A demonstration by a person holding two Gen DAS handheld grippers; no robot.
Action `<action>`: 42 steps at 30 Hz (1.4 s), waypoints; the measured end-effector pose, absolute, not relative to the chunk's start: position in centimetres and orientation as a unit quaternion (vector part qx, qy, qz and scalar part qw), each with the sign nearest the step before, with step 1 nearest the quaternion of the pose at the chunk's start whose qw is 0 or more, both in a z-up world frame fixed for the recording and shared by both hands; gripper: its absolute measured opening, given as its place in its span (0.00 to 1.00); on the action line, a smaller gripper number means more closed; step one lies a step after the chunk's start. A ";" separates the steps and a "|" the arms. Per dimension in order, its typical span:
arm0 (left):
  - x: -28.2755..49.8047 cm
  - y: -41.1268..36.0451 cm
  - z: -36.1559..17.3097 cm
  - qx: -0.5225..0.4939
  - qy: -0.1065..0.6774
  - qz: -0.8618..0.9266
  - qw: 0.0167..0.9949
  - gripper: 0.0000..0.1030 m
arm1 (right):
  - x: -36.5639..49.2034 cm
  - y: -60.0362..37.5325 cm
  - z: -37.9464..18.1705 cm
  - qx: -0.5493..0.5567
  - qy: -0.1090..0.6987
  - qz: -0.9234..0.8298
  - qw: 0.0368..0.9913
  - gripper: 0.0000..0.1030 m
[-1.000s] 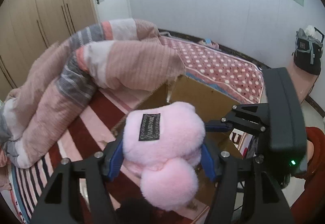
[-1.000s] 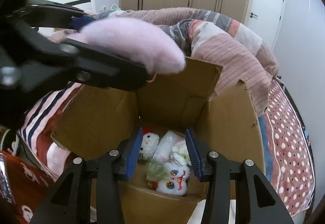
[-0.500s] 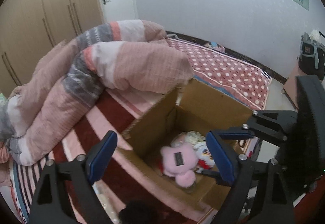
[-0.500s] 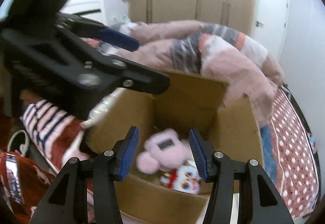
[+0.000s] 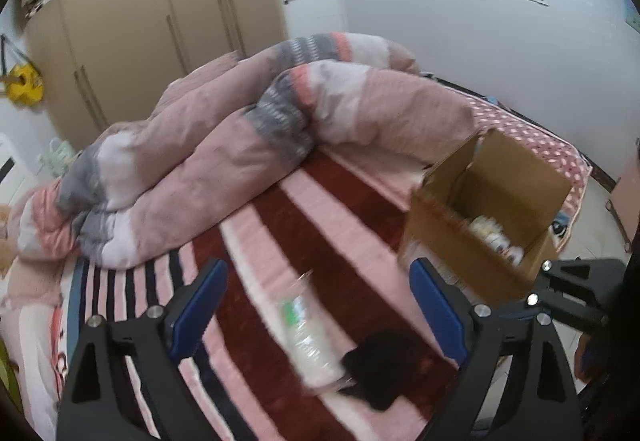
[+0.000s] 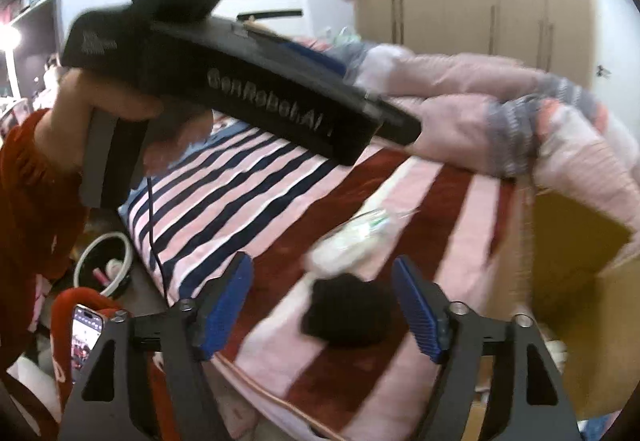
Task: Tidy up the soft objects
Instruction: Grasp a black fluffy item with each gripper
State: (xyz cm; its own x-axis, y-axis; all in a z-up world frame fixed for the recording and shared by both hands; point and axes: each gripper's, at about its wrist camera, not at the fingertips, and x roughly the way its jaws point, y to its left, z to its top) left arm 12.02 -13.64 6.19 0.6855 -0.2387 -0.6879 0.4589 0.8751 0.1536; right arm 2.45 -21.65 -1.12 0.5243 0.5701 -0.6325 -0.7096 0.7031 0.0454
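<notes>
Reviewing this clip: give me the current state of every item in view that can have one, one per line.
left gripper: open, empty.
right gripper: open, empty.
cardboard box: flaps open, toys inside.
black soft object: lying on the striped blanket, untouched.
clear packet: lying flat beside the black soft object.
quilt: bunched up.
wardrobe: doors shut.

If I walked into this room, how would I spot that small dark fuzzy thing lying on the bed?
Start at the bed's striped blanket, with its wide dark red and pink bands, and go to the edge nearest the cameras, left of the open cardboard box. There the black fluffy object lies beside a clear plastic-wrapped packet. It is the only black, furry item there; the packet is pale and shiny.
</notes>
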 end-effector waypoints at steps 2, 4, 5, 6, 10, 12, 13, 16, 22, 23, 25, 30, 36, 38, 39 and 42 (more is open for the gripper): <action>11.7 -12.1 5.4 0.153 0.349 -0.184 0.906 0.88 | 2.5 -20.3 -2.6 -0.105 0.334 0.366 0.862 0.86; 11.5 -10.6 4.2 0.147 0.356 -0.179 0.905 0.88 | 2.5 -19.3 -4.3 -0.100 0.342 0.347 0.868 0.91; 11.4 -9.9 3.6 0.144 0.359 -0.174 0.906 0.88 | 2.6 -19.0 -5.3 -0.099 0.346 0.341 0.868 0.94; 11.2 -9.2 2.9 0.141 0.362 -0.170 0.906 0.88 | 2.9 -18.7 -6.3 -0.099 0.353 0.331 0.869 0.96; 10.7 -7.2 0.5 0.129 0.377 -0.171 0.901 0.88 | 4.6 -18.0 -10.3 -0.109 0.375 0.262 0.882 0.96; 10.5 -6.7 -0.8 0.125 0.388 -0.172 0.897 0.88 | 5.2 -17.5 -12.1 -0.124 0.381 0.229 0.887 0.96; 10.5 -6.6 -1.3 0.124 0.391 -0.173 0.895 0.88 | 5.5 -17.3 -12.8 -0.132 0.381 0.220 0.888 0.96; 10.6 -6.2 -3.0 0.116 0.408 -0.176 0.889 0.88 | 6.1 -16.8 -14.7 -0.156 0.380 0.197 0.890 0.96; 10.9 -5.9 -4.7 0.107 0.423 -0.176 0.882 0.88 | 7.2 -16.9 -16.2 -0.185 0.373 0.176 0.892 0.96; 10.9 -5.9 -4.8 0.107 0.424 -0.176 0.882 0.88 | 7.5 -17.3 -16.3 -0.179 0.378 0.173 0.892 0.96; 11.0 -5.9 -4.8 0.108 0.424 -0.174 0.882 0.88 | 8.0 -17.7 -16.4 -0.165 0.387 0.182 0.889 0.96; 11.0 -6.2 -4.7 0.108 0.424 -0.176 0.882 0.88 | 8.3 -18.6 -16.0 -0.131 0.395 0.217 0.883 0.76; 10.7 -6.8 -4.3 0.101 0.426 -0.192 0.878 0.88 | 7.1 -19.1 -13.8 -0.121 0.371 0.245 0.888 0.67; 10.6 -7.1 -4.1 0.097 0.427 -0.197 0.877 0.88 | 6.3 -19.1 -12.3 -0.120 0.351 0.251 0.894 0.67; 10.5 -7.2 -4.0 0.096 0.426 -0.201 0.877 0.88 | 6.1 -19.3 -11.6 -0.112 0.346 0.253 0.896 0.67; 10.2 -7.2 -3.2 0.078 0.421 -0.220 0.876 0.88 | 5.4 -19.6 -9.3 -0.104 0.326 0.261 0.903 0.67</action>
